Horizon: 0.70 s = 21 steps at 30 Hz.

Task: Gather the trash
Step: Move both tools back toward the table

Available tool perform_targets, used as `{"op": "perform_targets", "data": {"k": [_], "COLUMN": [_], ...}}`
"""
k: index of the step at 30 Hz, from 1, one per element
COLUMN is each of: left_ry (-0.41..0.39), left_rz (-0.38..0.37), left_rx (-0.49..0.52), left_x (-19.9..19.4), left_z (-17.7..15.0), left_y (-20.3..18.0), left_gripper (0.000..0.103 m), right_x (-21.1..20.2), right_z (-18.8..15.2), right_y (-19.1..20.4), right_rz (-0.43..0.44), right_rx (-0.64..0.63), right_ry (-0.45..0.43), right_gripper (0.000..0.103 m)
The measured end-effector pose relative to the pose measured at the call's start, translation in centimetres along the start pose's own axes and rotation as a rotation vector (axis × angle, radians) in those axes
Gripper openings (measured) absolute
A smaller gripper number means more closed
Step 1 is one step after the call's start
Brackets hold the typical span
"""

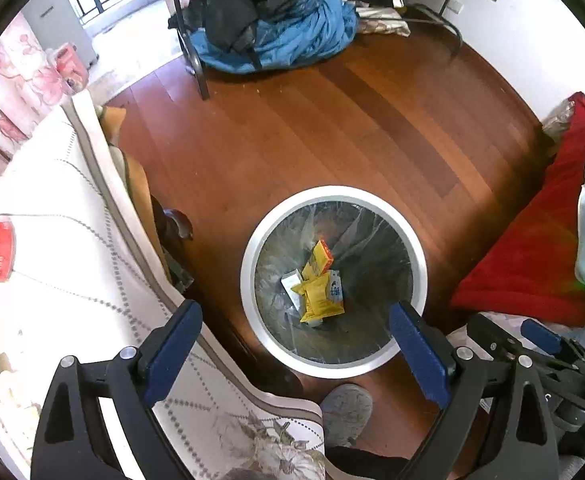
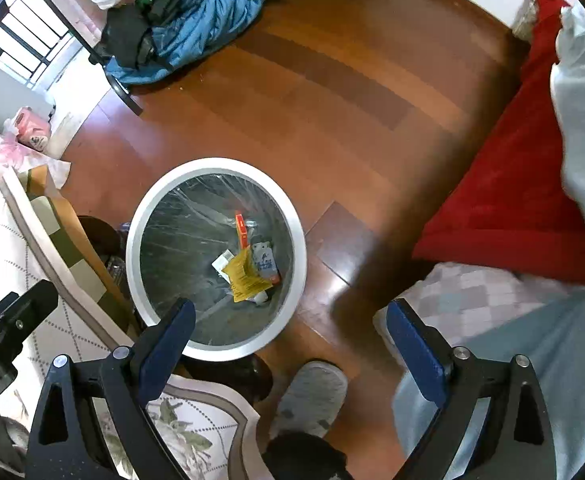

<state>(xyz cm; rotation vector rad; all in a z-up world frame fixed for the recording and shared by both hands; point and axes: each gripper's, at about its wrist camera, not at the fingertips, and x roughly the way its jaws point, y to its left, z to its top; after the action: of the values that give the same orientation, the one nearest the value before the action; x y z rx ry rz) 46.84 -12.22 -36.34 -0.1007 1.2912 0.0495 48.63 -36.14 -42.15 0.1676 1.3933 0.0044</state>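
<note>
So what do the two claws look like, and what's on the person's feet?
Both claws match. The left claw and the right claw each have two flat dark blue fingers on black plastic arms with triangle cut-outs and round silver bolts. No cables show. The person wears a grey fuzzy slipper.

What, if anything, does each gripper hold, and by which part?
Nothing is held. The left gripper and right gripper both stand open and empty above the trash bin, where the yellow packet already lies.
</note>
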Motion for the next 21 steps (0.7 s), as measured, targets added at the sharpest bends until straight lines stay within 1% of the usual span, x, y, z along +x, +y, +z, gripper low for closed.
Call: {"op": "perform_targets", "data": {"k": [7,12,14,16,17,19,21], "left_ry": [-0.068,-0.152,-0.192,-0.23,-0.255,-0.304,-0.342], "left_rz": [0.008,0.017,0.021,0.043,0.04,0.04,0.056], "left_rx": [0.009,-0.006,-0.028,-0.053,-0.065,-0.102,-0.149], "left_x": [-4.7,-9.5,-11.7,-14.0,-15.3,-17.8,-20.0], "left_z": [-0.9,-1.8,-2.3,-2.7,-3.0,-3.7,-4.4], "left_y": [-0.3,0.2,1.0,2.0,2.8,4.8,7.6], "left_gripper": [0.096,0.096,0.096,0.096,0.096,0.096,0.096], "right_x": [-5.8,-11.0,-13.5,-16.2,-17.1,-19.4,-20.6], "right_z": [-1.3,-2.6,-3.3,-4.0,-4.3,-5.0,-5.3], "right_y": [0.2,0.8,1.2,2.2,2.7,4.6,6.6], "right_rz": [-0.004,0.019,0.045,0.081,0.095,0.139,0.172], "right_rx": [-0.026,-0.048,-0.051,-0.063,-0.069,-0.095,-0.121], "right_ry": [-0.075,-0.148,-0.18,-0.215,-0.227,-0.252,-0.263], "right_gripper": [0.098,0.098,0.098,0.098,0.098,0.098,0.098]}}
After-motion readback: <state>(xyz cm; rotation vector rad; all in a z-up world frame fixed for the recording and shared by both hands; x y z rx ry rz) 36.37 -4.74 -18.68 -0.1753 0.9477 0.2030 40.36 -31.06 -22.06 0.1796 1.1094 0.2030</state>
